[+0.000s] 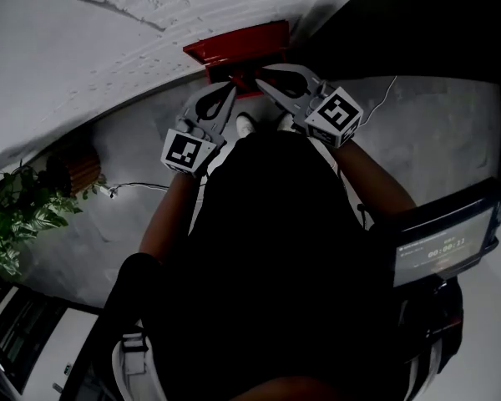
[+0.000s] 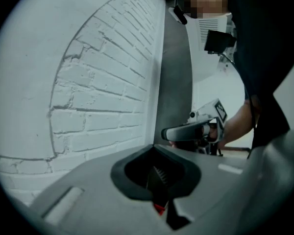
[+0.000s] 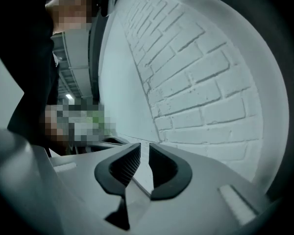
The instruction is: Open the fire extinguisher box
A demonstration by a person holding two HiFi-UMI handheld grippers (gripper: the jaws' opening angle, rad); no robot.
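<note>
The left gripper (image 1: 228, 93) has its dark, ribbed pads (image 2: 159, 173) pressed together, their rims meeting in a closed loop. A red sliver shows low between them, though whether it is being gripped cannot be told. The right gripper (image 1: 263, 78) is only narrowly parted, a slim gap of pale wall showing between its two ridged black pads (image 3: 125, 165). Both tools have smooth, matte grey moulded bodies, and each carries a cube (image 1: 186, 150) with black-and-white square markers. In the head view the two sets of tips converge just beside each other at the near edge of the fire extinguisher box (image 1: 234, 44), a flat-faced, glossy red, rectangular case set against the foot of the wall. From the left gripper view the right gripper's long grey jaw lies level near by, held by a bare hand (image 2: 235, 126). The wall (image 2: 98, 82) is painted white brick with raised courses and shadowed joints, and a vertical edge ends it beside a plain grey panel (image 2: 176, 72). The floor (image 1: 134, 157) is mottled grey concrete and lies bare on both sides of the box. Farther left, well apart from the grippers, are a thin cable (image 1: 142, 186) and a leafy green plant (image 1: 12, 215).
</note>
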